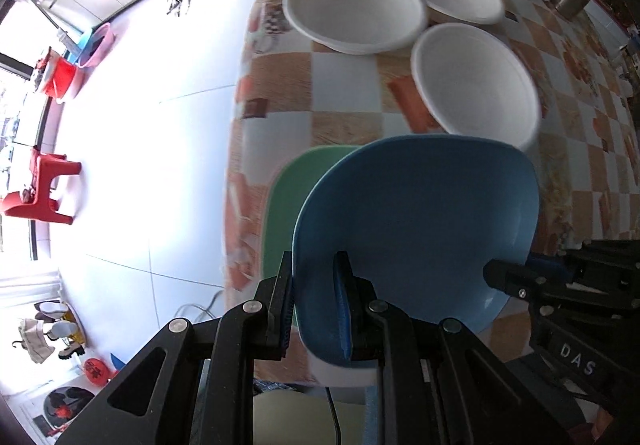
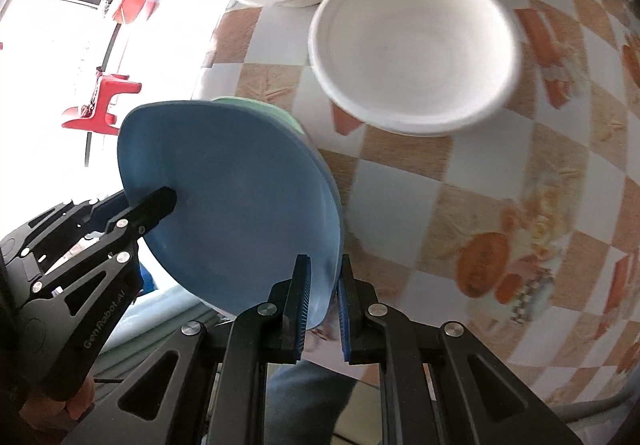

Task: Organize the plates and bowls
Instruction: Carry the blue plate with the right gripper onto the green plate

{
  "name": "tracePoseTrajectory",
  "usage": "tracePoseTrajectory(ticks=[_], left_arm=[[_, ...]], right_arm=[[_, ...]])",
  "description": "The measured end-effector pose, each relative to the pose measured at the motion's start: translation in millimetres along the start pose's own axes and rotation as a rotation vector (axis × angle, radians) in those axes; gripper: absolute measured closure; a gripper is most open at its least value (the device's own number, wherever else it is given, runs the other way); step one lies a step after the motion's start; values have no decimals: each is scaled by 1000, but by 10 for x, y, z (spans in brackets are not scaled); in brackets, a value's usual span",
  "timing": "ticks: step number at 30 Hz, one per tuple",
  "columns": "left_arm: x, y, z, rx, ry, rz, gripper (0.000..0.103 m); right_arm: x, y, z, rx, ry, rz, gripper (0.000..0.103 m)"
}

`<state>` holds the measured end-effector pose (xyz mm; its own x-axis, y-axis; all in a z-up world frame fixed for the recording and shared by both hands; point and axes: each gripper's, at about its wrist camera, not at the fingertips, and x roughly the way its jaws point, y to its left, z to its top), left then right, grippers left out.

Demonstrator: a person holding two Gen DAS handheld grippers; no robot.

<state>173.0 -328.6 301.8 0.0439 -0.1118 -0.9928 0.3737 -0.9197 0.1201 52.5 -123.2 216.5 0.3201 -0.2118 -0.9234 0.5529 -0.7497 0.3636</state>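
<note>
Both sets of jaws are squeezed tight on the rim of the same rounded blue plastic plate [image 1: 416,213]. The left gripper [image 1: 316,305] pinches the plate's near edge, one finger on top and one underneath. The right gripper [image 2: 322,305] pinches another part of the rim, across the plate from the left one. Between the two grippers the plate is tilted above the table. A green plastic plate [image 1: 288,201] lies flat just under it, near the edge of the table with the orange and white checked cloth [image 1: 348,93]. Farther back on the cloth sit three white paper bowls [image 1: 476,85], close together. On the floor beside the table stands a red plastic stool [image 1: 44,189].
</note>
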Motion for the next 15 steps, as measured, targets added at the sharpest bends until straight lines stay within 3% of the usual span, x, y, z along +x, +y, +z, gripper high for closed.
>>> tracePoseTrajectory(ticks=[15], left_arm=[[623, 7, 83, -50, 5, 3, 83]], right_arm=[[340, 197, 201, -21, 66, -19, 88]])
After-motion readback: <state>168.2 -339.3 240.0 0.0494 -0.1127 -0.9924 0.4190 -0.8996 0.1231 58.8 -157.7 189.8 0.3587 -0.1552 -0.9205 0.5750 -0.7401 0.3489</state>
